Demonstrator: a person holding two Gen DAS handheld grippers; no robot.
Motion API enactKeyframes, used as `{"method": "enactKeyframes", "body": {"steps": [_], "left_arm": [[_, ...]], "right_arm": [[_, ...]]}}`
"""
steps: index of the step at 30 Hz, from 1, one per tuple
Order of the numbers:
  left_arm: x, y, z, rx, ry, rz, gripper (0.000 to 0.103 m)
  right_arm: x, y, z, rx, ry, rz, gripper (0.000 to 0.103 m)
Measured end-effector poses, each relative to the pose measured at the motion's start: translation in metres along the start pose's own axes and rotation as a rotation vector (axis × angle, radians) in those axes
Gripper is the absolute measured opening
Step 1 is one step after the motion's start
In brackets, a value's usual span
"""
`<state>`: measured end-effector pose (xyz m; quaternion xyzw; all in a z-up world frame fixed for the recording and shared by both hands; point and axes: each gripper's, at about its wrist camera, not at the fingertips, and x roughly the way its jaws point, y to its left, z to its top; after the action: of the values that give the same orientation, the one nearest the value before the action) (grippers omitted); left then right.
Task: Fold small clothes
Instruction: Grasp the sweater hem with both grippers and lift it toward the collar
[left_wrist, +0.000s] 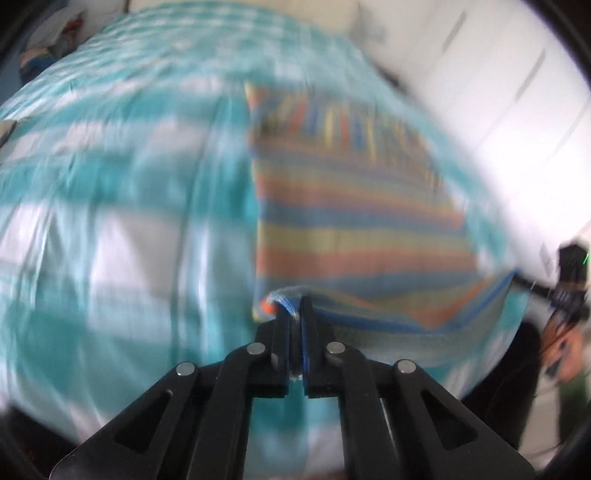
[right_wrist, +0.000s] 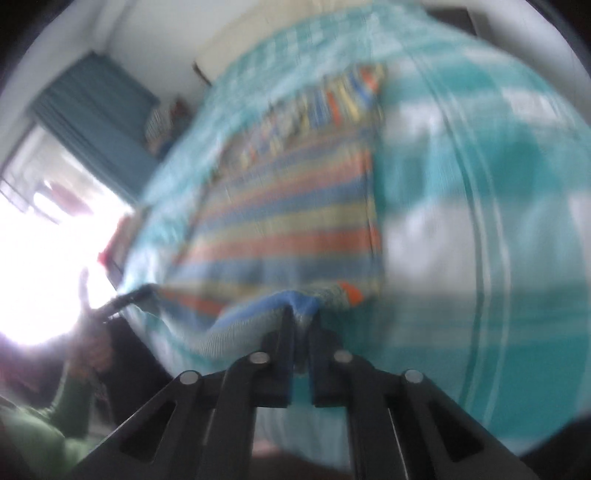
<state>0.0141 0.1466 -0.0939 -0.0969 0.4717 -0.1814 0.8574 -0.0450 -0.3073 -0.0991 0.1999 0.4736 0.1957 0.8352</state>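
Observation:
A small striped garment (left_wrist: 354, 206), in orange, blue and yellow bands, lies spread on a bed with a teal and white checked cover (left_wrist: 110, 206). My left gripper (left_wrist: 295, 310) is shut on its near left corner and lifts that edge. My right gripper (right_wrist: 302, 317) is shut on the near right corner of the same garment (right_wrist: 295, 221), whose near edge hangs raised between both. The right gripper also shows at the right edge of the left wrist view (left_wrist: 517, 275). Both views are motion-blurred.
A white wardrobe or wall (left_wrist: 498, 74) runs along the bed's right side. A bright window (right_wrist: 44, 258) with a blue curtain (right_wrist: 92, 122) is on the other side. Some items lie near the bed's head (left_wrist: 48, 44). The bed cover (right_wrist: 480, 221) extends all around the garment.

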Motion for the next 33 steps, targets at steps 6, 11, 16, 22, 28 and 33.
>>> {"method": "enactKeyframes", "body": {"steps": [6, 11, 16, 22, 28, 33], "left_arm": [[0.033, -0.001, 0.121, 0.000, -0.139, -0.009, 0.002], [0.104, 0.003, 0.226, -0.011, -0.181, 0.039, 0.011], [0.163, 0.045, 0.255, -0.199, -0.069, 0.119, 0.030], [0.137, 0.050, 0.182, -0.057, -0.038, 0.119, 0.069], [0.154, 0.011, 0.121, 0.133, 0.070, 0.220, 0.014], [0.143, 0.003, 0.113, 0.166, 0.092, 0.262, 0.003]], "right_arm": [[0.025, -0.008, 0.110, -0.003, -0.147, -0.020, 0.006], [0.065, -0.043, 0.225, 0.081, -0.222, -0.049, 0.006], [0.112, -0.084, 0.289, 0.221, -0.306, -0.120, 0.044], [0.096, -0.080, 0.251, 0.070, -0.225, -0.187, 0.045], [0.098, -0.055, 0.173, -0.073, -0.028, -0.127, 0.052], [0.116, -0.065, 0.151, -0.019, 0.075, -0.193, 0.010]]}}
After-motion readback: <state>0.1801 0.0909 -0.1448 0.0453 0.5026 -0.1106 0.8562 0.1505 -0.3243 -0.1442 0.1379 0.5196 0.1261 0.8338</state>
